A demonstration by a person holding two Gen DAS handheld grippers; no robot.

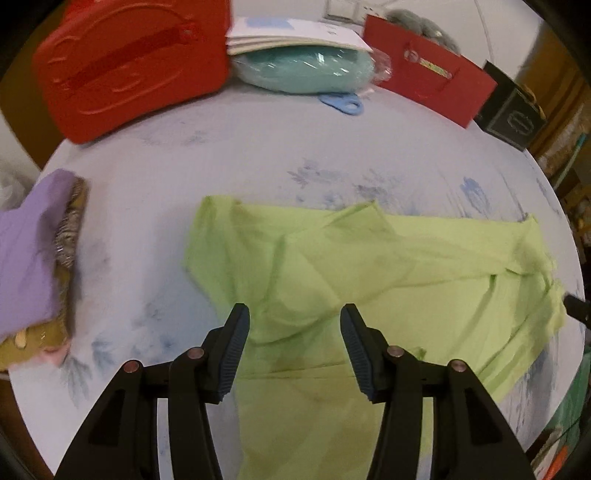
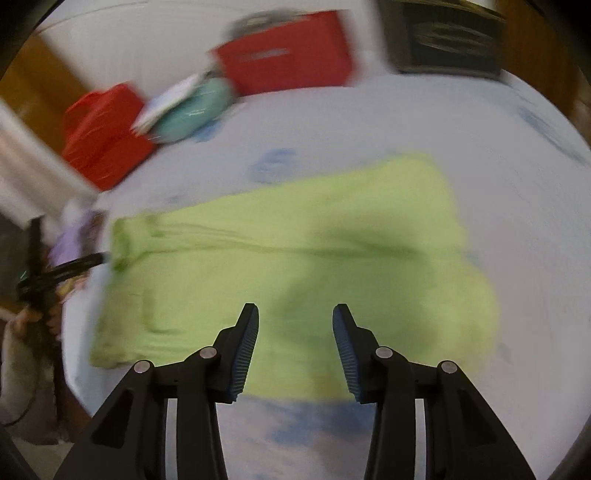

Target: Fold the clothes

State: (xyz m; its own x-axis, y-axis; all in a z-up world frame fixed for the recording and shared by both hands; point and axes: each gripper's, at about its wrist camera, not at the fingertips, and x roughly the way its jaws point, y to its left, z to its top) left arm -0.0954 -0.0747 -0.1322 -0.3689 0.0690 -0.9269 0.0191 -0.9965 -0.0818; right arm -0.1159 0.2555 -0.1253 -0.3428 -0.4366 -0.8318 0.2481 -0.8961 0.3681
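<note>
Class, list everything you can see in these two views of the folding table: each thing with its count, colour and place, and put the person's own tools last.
Garment: one, light green, spread across the middle of the table, partly folded.
Table cover: one, pale with blue leaf prints, under everything.
Pile of clothes: one, purple on top, mustard beneath, left edge.
Case: one, red, embossed, far left.
Wrapped bundle: one, teal, far middle, under white papers.
Loop-shaped item: one, blue, just in front of the bundle.
Gift bag: one, red, far right.
Box: one, black, far right edge.
Left tongs: black with blue pads, open above the garment.
Right tongs: the same, open above the garment.
</note>
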